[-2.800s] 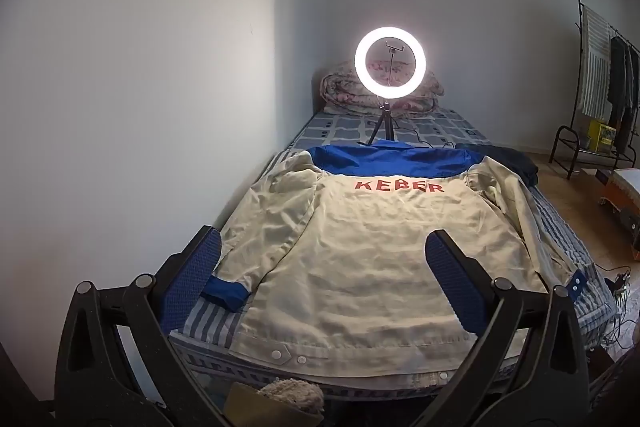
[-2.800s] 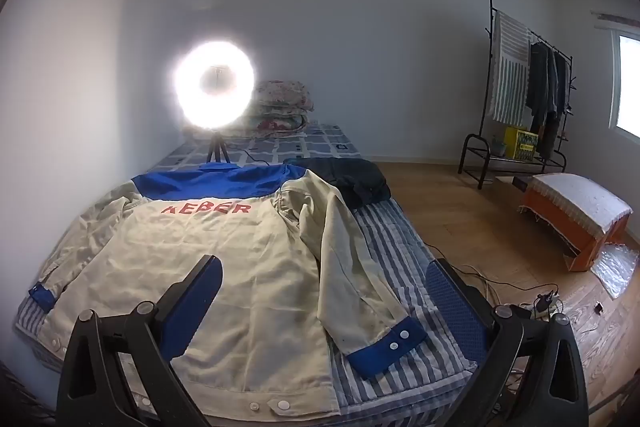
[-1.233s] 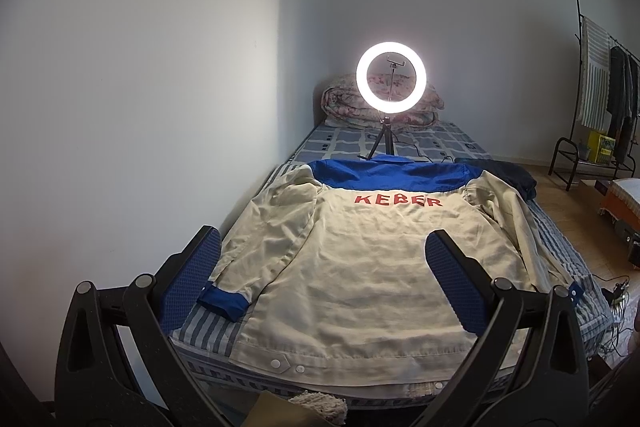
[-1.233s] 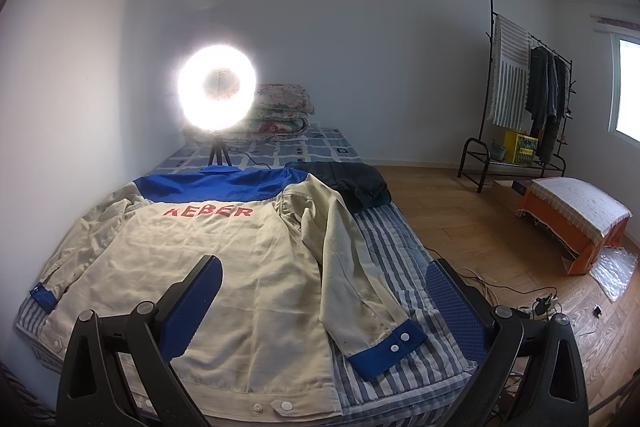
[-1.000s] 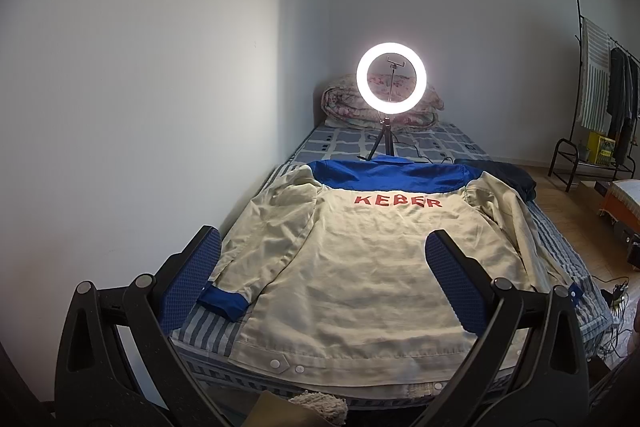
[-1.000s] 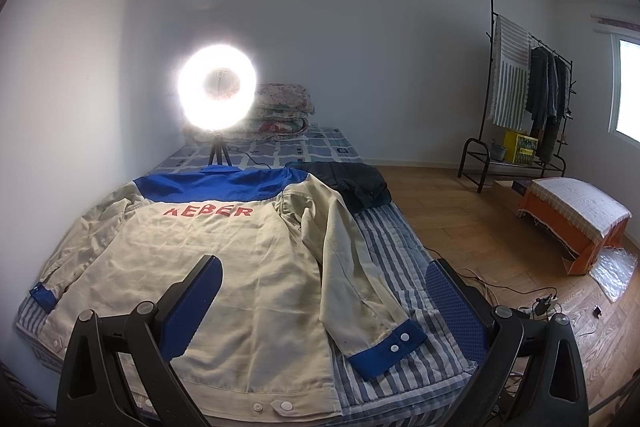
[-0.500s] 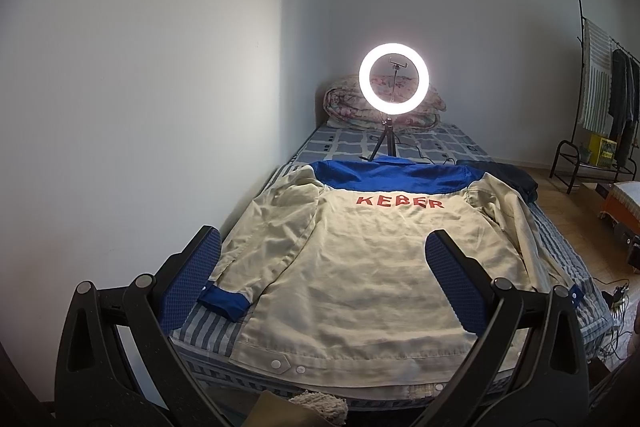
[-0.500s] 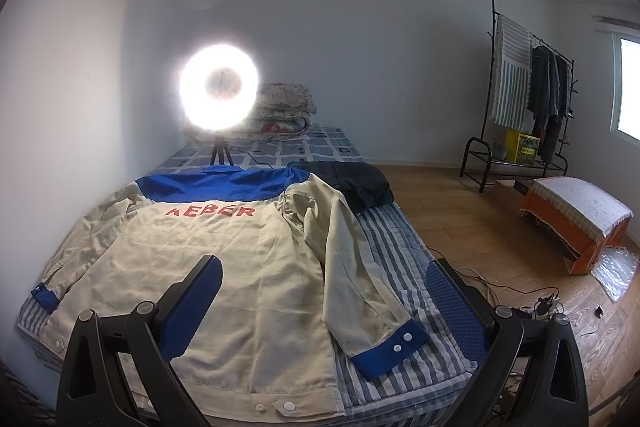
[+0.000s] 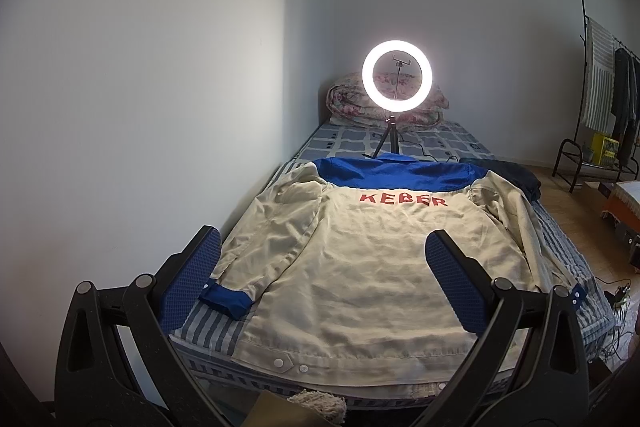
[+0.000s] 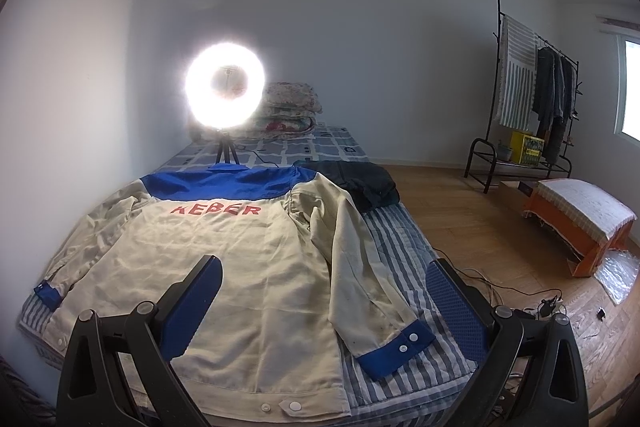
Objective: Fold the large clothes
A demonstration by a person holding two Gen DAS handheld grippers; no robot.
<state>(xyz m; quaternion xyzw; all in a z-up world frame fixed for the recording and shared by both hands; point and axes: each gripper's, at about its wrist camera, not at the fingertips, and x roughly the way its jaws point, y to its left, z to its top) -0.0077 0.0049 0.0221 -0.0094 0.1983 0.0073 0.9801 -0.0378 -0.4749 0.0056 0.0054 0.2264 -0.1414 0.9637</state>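
A large cream jacket (image 9: 360,259) (image 10: 240,267) with a blue yoke, blue cuffs and red "KEBER" lettering lies back-up and spread flat on a striped bed (image 10: 400,251). Both sleeves lie out to the sides; the left cuff (image 9: 226,301) and the right cuff (image 10: 394,347) rest near the foot of the bed. My left gripper (image 9: 320,263) hovers open above the hem end of the jacket, holding nothing. My right gripper (image 10: 324,287) is open too, over the jacket's right side near the right sleeve.
A lit ring light (image 9: 397,75) (image 10: 225,85) on a small tripod stands on the bed beyond the collar, before a folded quilt (image 9: 344,103). A dark folded garment (image 10: 360,181) lies right of the collar. A clothes rack (image 10: 532,95), an orange bench (image 10: 580,223) and cables (image 10: 520,297) occupy the wood floor.
Both views have risen and tilted up a little since the earliest frames, so the jacket sits lower in the picture. The jacket has not moved and both grippers stay open.
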